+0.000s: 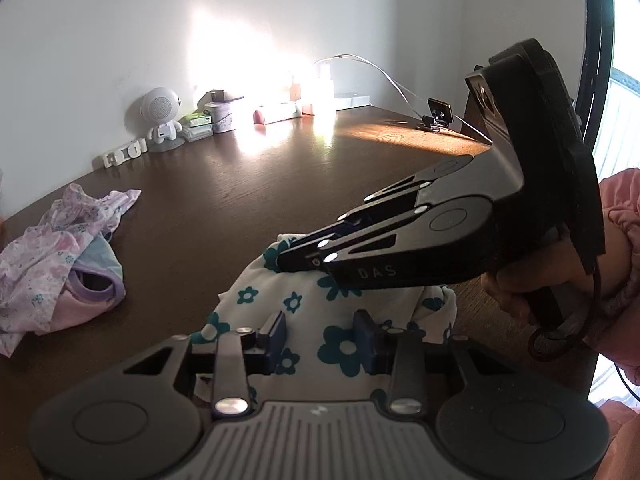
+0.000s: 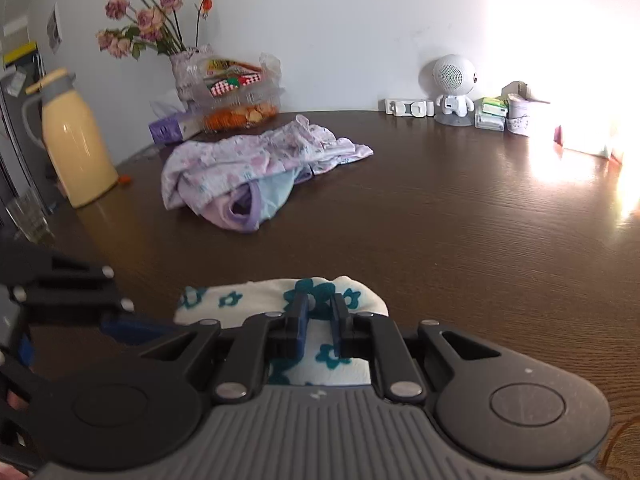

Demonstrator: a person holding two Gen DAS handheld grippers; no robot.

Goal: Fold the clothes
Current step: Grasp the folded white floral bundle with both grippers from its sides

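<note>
Work surface: dark wooden table (image 2: pixel 440 216), strong sun glare at the far right.
Garment in hand: white cloth with teal flowers (image 1: pixel 320 320), bunched at the near edge of the table, under both grippers.
Left gripper (image 1: pixel 320 340): jaws stand part open with the flowered cloth lying between and below them; whether the pads press on it cannot be told.
Right gripper (image 2: pixel 320 328): jaws drawn close, a narrow gap left; a fold of the flowered cloth sits in that gap, but a firm pinch cannot be confirmed. In the left wrist view it reaches in from the right, tips on the cloth's top edge.
Holder: a hand (image 1: pixel 516 292) on the right gripper's handle, pink sleeve (image 1: pixel 624 216) behind.
Waiting laundry: heap of pale purple and pink clothes (image 2: pixel 248 168), well apart from the flowered cloth.
Back of table: small white robot speaker (image 2: pixel 452 84), yellow flask (image 2: pixel 76 140), vase of roses (image 2: pixel 144 20).
</note>
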